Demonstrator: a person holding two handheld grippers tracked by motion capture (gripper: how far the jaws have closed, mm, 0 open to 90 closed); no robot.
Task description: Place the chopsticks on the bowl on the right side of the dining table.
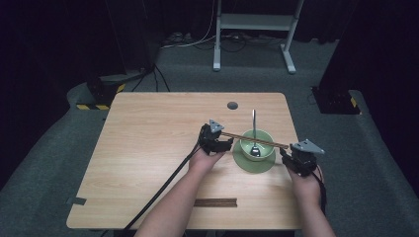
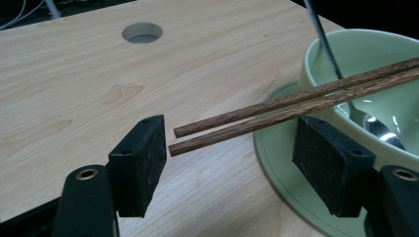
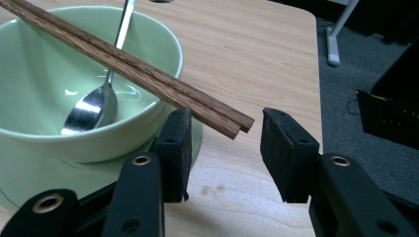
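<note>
A pale green bowl (image 1: 245, 146) stands on a matching saucer (image 1: 247, 166) at the table's right side. A metal spoon (image 1: 254, 126) lies in the bowl with its handle leaning over the far rim. A pair of brown wooden chopsticks (image 1: 238, 136) lies across the bowl's rim. My left gripper (image 1: 227, 141) is open at their left ends, which hang between its pads (image 2: 141, 158) without touching. My right gripper (image 1: 285, 153) is open at their right ends (image 3: 237, 123), which sit between its jaws close to the left pad (image 3: 179, 148).
A round cable hole (image 1: 232, 105) sits in the tabletop behind the bowl. A dark wooden strip (image 1: 215, 202) lies near the front edge, and a bit of tape (image 1: 76, 201) at the front left corner. The table's right edge (image 3: 316, 74) runs close to my right gripper.
</note>
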